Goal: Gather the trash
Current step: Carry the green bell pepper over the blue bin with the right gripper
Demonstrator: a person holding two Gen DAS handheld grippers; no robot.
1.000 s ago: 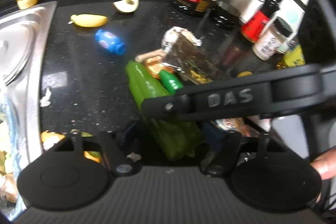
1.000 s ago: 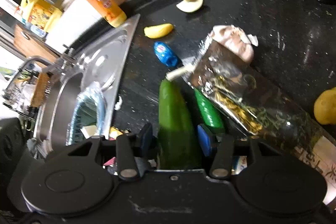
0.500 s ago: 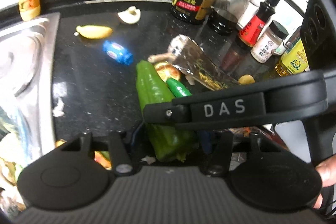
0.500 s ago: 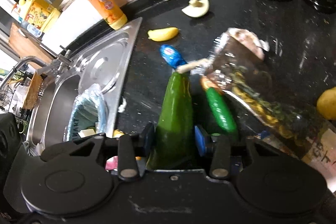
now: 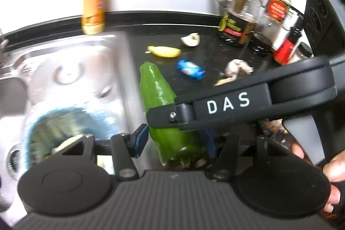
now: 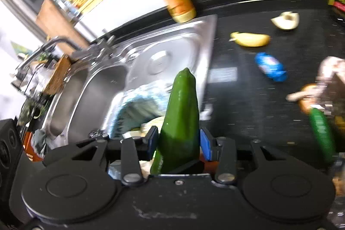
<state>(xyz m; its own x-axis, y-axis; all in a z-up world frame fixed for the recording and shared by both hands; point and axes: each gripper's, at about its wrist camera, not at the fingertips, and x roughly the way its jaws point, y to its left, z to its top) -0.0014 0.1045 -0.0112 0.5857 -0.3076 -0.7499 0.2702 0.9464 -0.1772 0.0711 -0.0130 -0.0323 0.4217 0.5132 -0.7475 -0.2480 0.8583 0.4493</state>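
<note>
I hold the green pepper (image 6: 181,122) with both grippers: the right gripper (image 6: 179,143) is closed on its thick end, and the left gripper (image 5: 172,141) clamps the same end. It hangs over the edge of the sink (image 6: 163,57), above the blue-rimmed bag (image 6: 138,100). Its skin looks smooth; I think it may slip and land beside the bag.

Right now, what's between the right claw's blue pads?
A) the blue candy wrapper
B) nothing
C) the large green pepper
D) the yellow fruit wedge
C: in the right wrist view the large green pepper stands between the blue pads of the right claw, while the blue candy wrapper and yellow fruit wedge lie on the dark counter.
</note>
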